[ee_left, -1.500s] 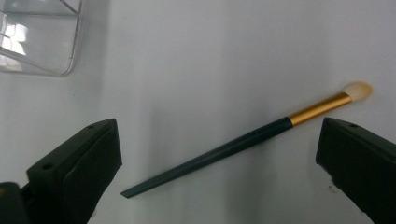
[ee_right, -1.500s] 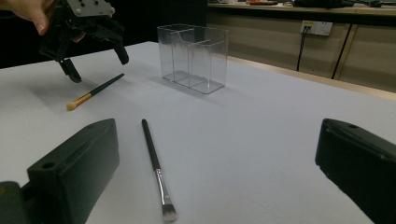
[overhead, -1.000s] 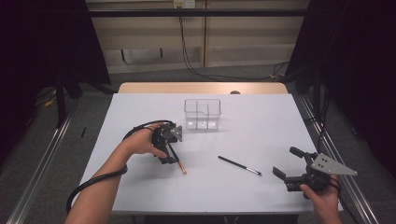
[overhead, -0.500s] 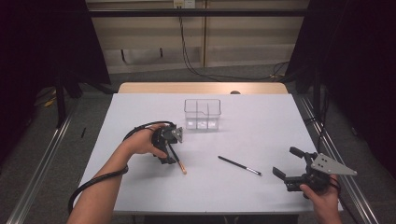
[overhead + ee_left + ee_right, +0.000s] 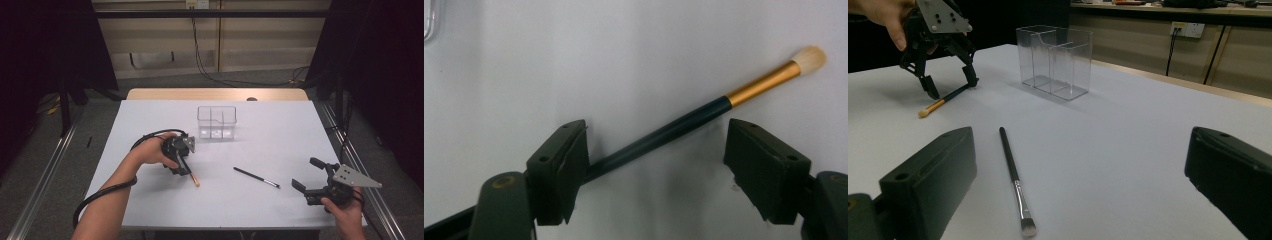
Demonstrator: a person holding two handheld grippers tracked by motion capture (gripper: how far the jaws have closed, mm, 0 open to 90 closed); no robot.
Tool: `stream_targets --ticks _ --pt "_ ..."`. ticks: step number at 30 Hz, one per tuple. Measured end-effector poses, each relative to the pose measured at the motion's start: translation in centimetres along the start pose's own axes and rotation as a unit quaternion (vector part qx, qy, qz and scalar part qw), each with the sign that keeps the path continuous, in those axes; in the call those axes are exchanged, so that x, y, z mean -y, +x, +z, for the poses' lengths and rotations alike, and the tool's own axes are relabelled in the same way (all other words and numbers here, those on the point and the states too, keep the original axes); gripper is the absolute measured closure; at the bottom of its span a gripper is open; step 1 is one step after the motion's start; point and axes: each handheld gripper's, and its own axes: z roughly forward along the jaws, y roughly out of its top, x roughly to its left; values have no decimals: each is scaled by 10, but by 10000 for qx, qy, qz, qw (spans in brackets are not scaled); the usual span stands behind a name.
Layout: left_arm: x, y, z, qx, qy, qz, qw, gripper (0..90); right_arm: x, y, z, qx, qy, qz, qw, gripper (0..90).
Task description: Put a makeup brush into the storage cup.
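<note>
A make-up brush [image 5: 704,117] with a dark handle, gold ferrule and pale bristles lies on the white table [image 5: 280,125]. My left gripper [image 5: 181,167] points down over the brush [image 5: 189,172], one jaw on each side of the handle. The left gripper [image 5: 656,145] has just been closing its jaws. One pad touches the handle's end and the other stands well apart. A second, black brush [image 5: 256,177] with a silver ferrule lies mid-table. My right gripper [image 5: 303,172] rests open near the front right, and the black brush [image 5: 1013,177] lies ahead of its jaws.
A clear plastic organizer [image 5: 216,122] with compartments stands toward the back centre of the table. In the right gripper view the organizer [image 5: 1055,60] is beyond the left gripper [image 5: 950,85] and the gold-ferruled brush [image 5: 943,103]. Metal rails run along both table sides.
</note>
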Motion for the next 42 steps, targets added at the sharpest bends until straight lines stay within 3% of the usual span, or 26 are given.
stream_targets --ticks 5,13,17,24,28,30,33,35,36,42 --pt "-1 0 -1 5 104 87 9999 274 0 1 0 -2 4 6 10000 0" --pt "2 -3 -3 28 -13 124 9999 348 0 1 1 -12 21 -12 10000 0" --pt "2 -4 -3 53 -58 8 10000 368 0 1 1 -17 25 -15 10000 0" --pt "0 -5 -3 65 18 27 10000 424 0 1 1 -14 31 -19 10000 0" --pt "1 -7 -5 91 -4 -20 10000 499 0 1 1 -6 35 -23 10000 0" --pt "2 -6 -7 85 -28 -80 9999 620 0 1 0 -3 33 -28 10000 0" --pt "3 -7 -7 111 -83 -92 9999 679 0 1 1 7 35 -38 10000 0" --pt "3 -7 -7 148 -71 -148 9998 787 0 1 1 2 45 -35 10000 0" --pt "1 -8 -7 187 -15 -271 9995 834 0 1 1 1 45 -34 10000 0" --pt "-5 -6 -6 233 197 -551 9980 833 0 0 0 27 49 -38 10000 0"
